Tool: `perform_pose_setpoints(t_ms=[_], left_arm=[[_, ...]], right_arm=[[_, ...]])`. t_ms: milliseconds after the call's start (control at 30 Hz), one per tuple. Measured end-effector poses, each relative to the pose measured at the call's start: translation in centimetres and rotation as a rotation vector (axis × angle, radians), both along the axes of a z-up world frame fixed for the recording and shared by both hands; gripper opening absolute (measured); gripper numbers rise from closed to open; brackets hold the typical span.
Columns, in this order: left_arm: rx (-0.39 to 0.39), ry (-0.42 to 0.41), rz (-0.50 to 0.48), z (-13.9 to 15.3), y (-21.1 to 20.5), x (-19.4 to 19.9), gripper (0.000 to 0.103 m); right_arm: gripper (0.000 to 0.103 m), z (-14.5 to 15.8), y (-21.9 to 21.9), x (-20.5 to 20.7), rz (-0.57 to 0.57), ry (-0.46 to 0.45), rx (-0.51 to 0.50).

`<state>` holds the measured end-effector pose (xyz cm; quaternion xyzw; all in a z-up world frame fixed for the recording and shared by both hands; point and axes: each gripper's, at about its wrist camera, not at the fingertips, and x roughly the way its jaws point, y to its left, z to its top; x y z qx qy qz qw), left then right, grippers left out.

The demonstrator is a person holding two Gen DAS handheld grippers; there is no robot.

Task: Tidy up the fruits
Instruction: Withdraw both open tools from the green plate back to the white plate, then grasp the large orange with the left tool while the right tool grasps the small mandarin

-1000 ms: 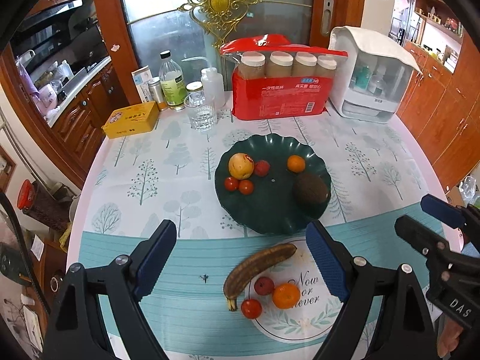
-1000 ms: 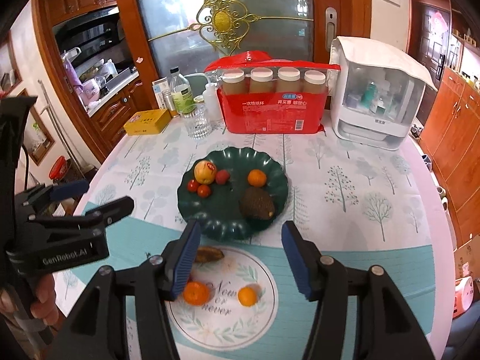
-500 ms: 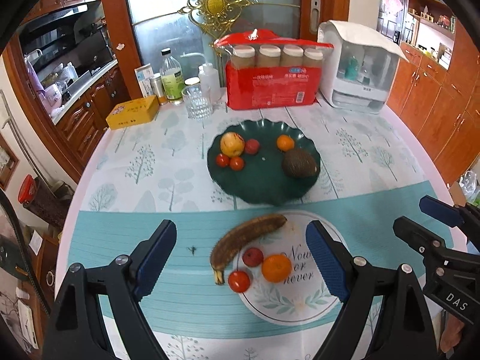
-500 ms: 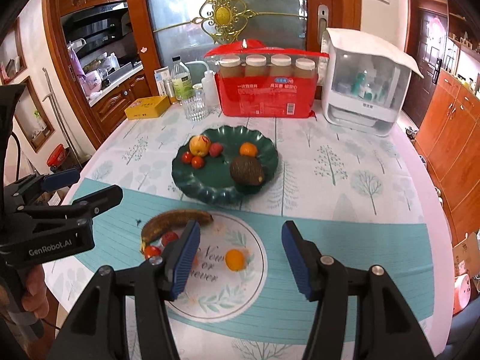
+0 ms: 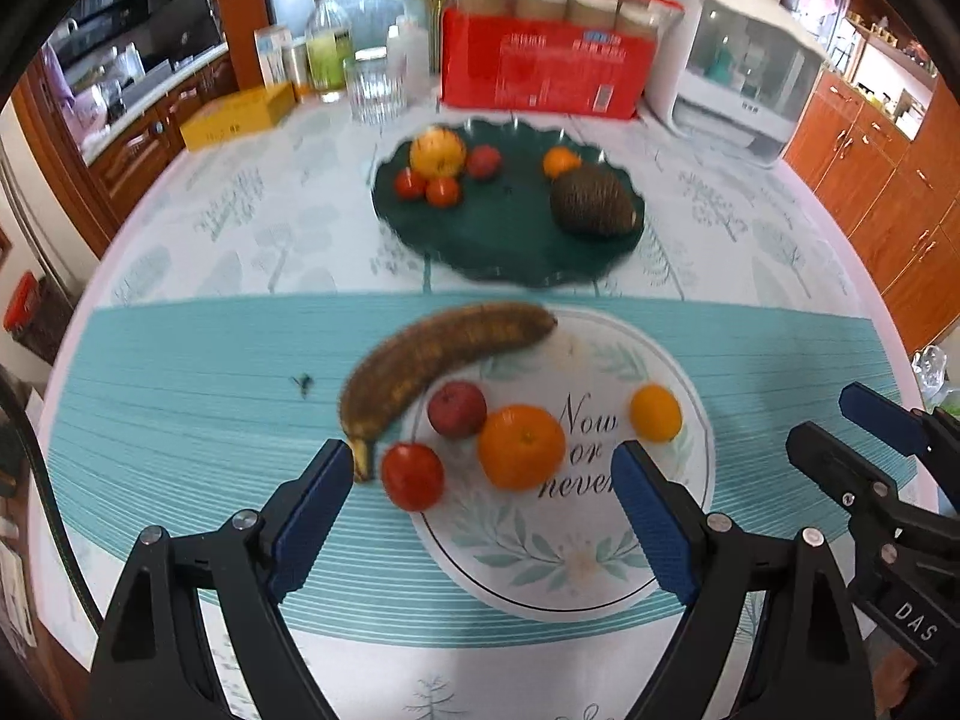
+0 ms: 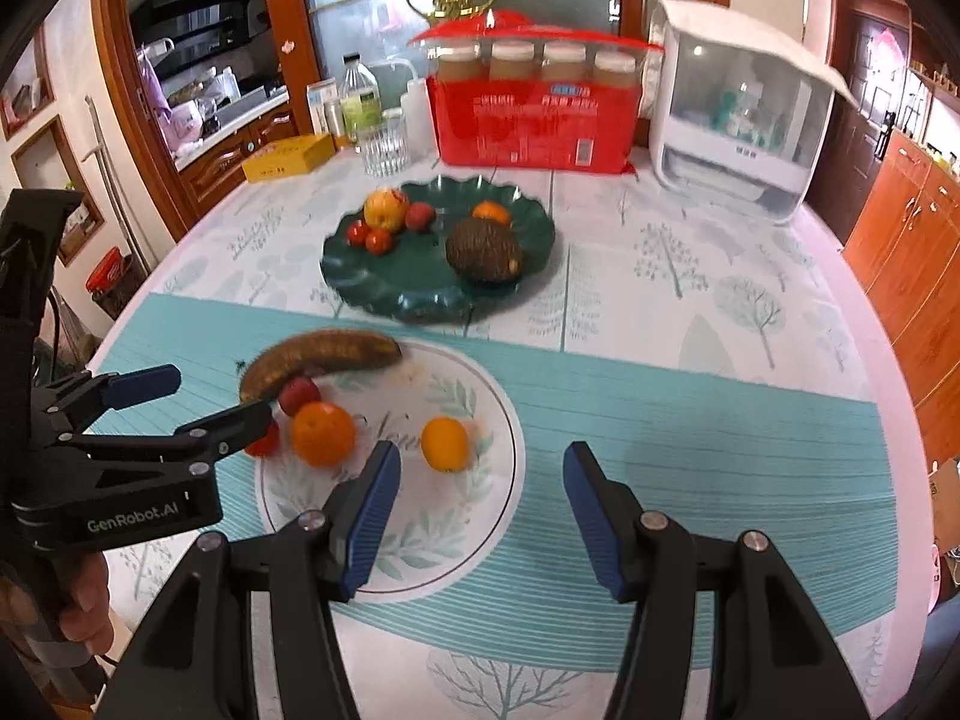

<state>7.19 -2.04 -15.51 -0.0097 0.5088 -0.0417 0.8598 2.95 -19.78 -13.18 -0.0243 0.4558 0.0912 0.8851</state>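
Left gripper [image 5: 483,483]: jaws spread wide, nothing held, poised low over the near group of fruit. Right gripper [image 6: 480,510]: likewise wide open and empty, standing just right of the small orange citrus fruit [image 6: 444,444].

Location of items — five pieces lie loose on the round white printed mat [image 5: 576,564] on the teal band of the tablecloth: a brown, overripe banana [image 5: 432,360] lying across the mat's far-left edge, a dark red plum-like fruit [image 5: 457,408] touching it, a small red tomato [image 5: 413,476], a large orange [image 5: 521,447] and the small citrus. The dark green scalloped plate [image 5: 480,240] beyond already carries several fruits, including a rough brown oval one [image 5: 591,199].

Handling assessment: the banana appears soft and easily bruised; it should be gripped lightly across its middle, not at the stem end. The tomato is thin-skinned and round — liable to roll or split under pressure. The orange looks firm and should tolerate a squeeze across its widest part, which the present opening seems to allow.
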Motion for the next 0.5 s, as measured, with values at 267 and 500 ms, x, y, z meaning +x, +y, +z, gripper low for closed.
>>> perform_pose_setpoints(t_ms=[267,500], left_arm=[[-0.005,0.064,0.008,-3.6,-1.0,1.9,0.073],[0.002,0.089,0.022,-4.7,-1.1,2.8,0.069]], right_arm=[[0.057,-3.9,-0.3,1.7,0.040,0.057,0.022],[0.056,-5.8,0.7,3.1,0.112,0.072,0.001]])
